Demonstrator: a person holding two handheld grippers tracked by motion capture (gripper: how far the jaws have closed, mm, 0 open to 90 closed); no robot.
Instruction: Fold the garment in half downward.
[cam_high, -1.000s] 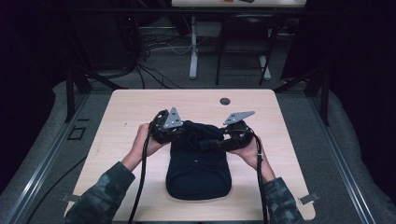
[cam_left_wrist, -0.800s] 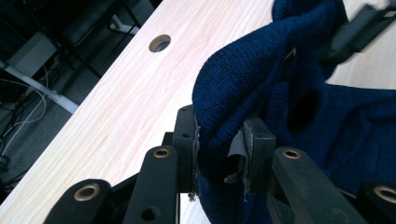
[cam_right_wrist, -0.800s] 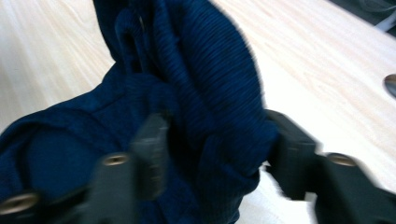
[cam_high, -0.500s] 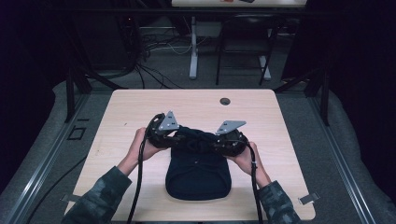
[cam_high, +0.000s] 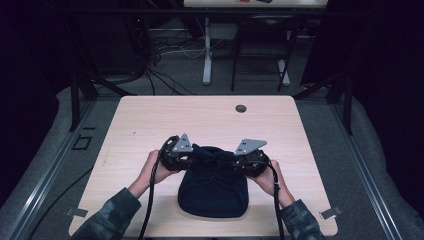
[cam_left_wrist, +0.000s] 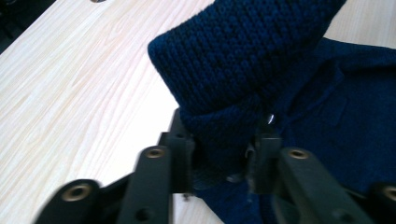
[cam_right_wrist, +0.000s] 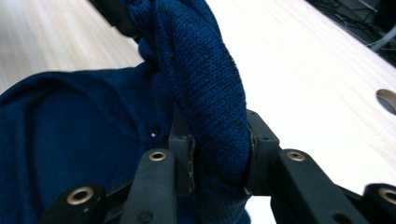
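**Folding the far edge of the knit garment**

We see the pale wooden desk (cam_high: 150, 125) carrying a dark blue knitted garment (cam_high: 214, 190), which lies near its front edge, midway between left and right. It looks like a sweater already folded into a compact block, though from above we cannot be sure. The left gripper (cam_left_wrist: 219, 154) has its jaws closed on a thick bunch of knit at the garment's far left corner, and the right gripper (cam_right_wrist: 217, 158) is likewise clamped on a fold at the far right corner. We judge the step in hand is folding the lifted far edge. Next, both corners should travel together toward the near side, level, then release.
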